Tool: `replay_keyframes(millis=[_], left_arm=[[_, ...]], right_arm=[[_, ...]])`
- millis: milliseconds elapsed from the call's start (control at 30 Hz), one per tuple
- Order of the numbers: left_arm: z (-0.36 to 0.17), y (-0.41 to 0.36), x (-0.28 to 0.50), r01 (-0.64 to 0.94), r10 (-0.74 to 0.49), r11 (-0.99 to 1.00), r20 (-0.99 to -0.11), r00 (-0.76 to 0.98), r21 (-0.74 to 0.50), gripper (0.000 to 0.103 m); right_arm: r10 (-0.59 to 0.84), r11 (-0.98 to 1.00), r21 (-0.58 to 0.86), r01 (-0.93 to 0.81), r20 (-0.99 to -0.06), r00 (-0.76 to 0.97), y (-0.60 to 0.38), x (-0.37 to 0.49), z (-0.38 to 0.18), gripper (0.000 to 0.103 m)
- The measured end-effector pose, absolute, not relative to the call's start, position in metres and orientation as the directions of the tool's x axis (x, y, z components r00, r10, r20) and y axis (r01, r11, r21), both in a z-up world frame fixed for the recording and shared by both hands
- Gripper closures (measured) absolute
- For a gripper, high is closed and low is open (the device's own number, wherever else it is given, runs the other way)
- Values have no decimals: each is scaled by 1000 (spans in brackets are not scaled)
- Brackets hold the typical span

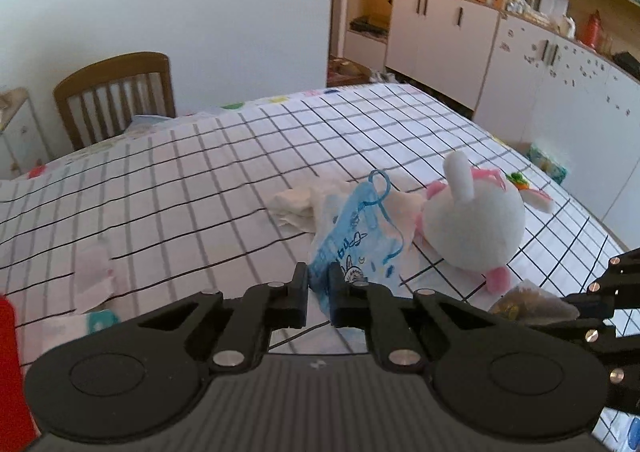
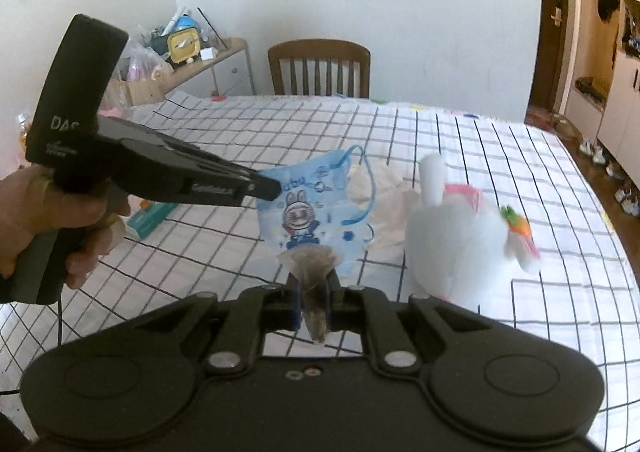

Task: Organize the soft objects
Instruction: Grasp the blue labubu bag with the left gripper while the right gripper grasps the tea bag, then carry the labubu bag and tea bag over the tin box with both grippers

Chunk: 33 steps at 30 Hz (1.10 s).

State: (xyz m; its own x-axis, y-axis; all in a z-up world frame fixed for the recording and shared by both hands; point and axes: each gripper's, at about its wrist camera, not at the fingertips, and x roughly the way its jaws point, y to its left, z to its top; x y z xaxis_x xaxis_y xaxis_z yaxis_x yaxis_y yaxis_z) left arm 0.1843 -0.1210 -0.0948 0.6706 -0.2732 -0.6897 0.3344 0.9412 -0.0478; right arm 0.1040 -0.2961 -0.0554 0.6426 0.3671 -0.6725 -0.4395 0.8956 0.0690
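Blue printed child's face mask, light and limp, hangs at lower centre, its edge clenched by the left gripper, while the right gripper pinches a brown crinkly sachet, both above the checked tablecloth.

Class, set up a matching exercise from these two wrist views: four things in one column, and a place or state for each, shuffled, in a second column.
Things:
1. blue cartoon face mask
2. brown mesh pouch
3. white plush rabbit
4. wooden chair

Places or states:
A. lying on the checked tablecloth
B. pinched in the left hand-held gripper
C. standing at the table's far side
D. pinched in the right hand-held gripper

Pairs: 1-B, 2-D, 3-A, 4-C
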Motion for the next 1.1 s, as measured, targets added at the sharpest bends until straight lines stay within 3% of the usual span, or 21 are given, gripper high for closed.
replay_keyframes(millis=[1100], left_arm=[[-19, 90, 93, 28, -117, 988, -618, 777, -153, 93]], right_arm=[[576, 745, 79, -662, -577, 579, -119, 123, 3, 94]])
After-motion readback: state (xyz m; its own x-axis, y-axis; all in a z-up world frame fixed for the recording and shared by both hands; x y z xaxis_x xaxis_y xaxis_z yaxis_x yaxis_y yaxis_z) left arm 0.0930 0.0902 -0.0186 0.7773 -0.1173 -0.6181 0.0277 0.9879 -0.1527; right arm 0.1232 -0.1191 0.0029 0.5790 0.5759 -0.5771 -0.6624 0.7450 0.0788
